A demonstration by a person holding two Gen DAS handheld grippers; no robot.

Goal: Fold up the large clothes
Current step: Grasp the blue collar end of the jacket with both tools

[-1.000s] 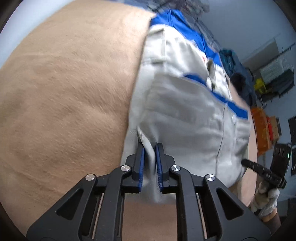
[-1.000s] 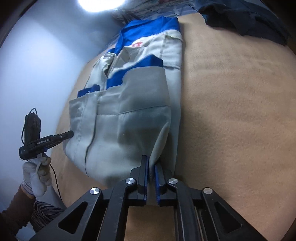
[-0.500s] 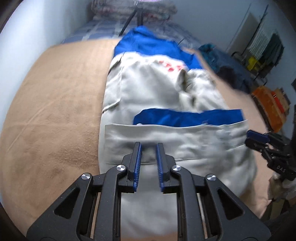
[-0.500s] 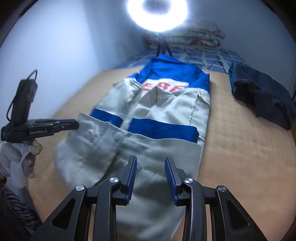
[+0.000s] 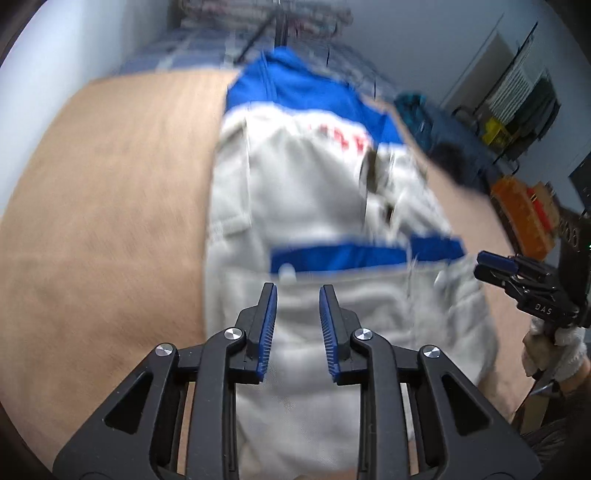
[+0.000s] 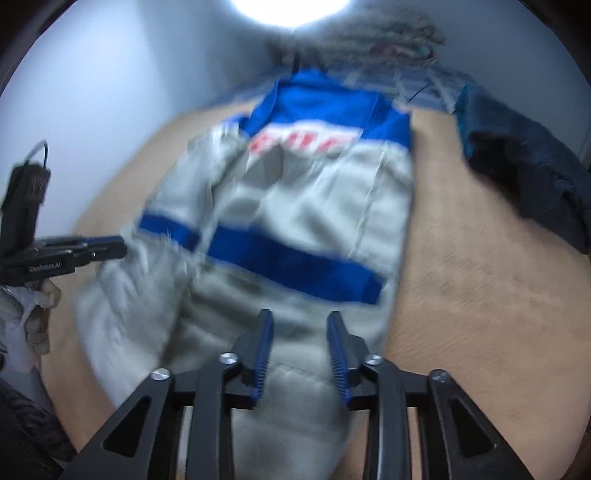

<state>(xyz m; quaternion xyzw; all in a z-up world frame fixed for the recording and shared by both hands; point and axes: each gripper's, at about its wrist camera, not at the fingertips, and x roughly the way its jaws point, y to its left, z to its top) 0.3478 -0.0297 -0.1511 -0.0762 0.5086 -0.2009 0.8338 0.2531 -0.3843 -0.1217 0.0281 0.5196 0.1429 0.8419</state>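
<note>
A grey work jacket [image 5: 306, 192] with blue bands and red lettering lies lengthwise on a tan blanket [image 5: 103, 206], its lower part folded up over the body. My left gripper [image 5: 297, 291] hovers above the jacket's near edge; its jaws are opening and no cloth is pinched between them. My right gripper [image 6: 300, 317] hangs over the same near end of the jacket [image 6: 314, 206], its jaws also opening with nothing gripped. The right gripper [image 5: 495, 266] also shows at the right of the left wrist view, in a gloved hand. The left gripper [image 6: 107, 247] sits at the left of the right wrist view.
A dark blue garment [image 6: 524, 162] lies on the blanket to the right of the jacket. Folded bedding [image 6: 388, 37] and a bright ring light [image 6: 291, 7] sit at the far end. Shelves and an orange crate [image 5: 524, 214] stand beyond the bed's right side.
Both grippers let go of the jacket's hem and opened wider. Both swung round to look along the jacket and lifted slightly. The jacket's lower part now lies folded over its body.
</note>
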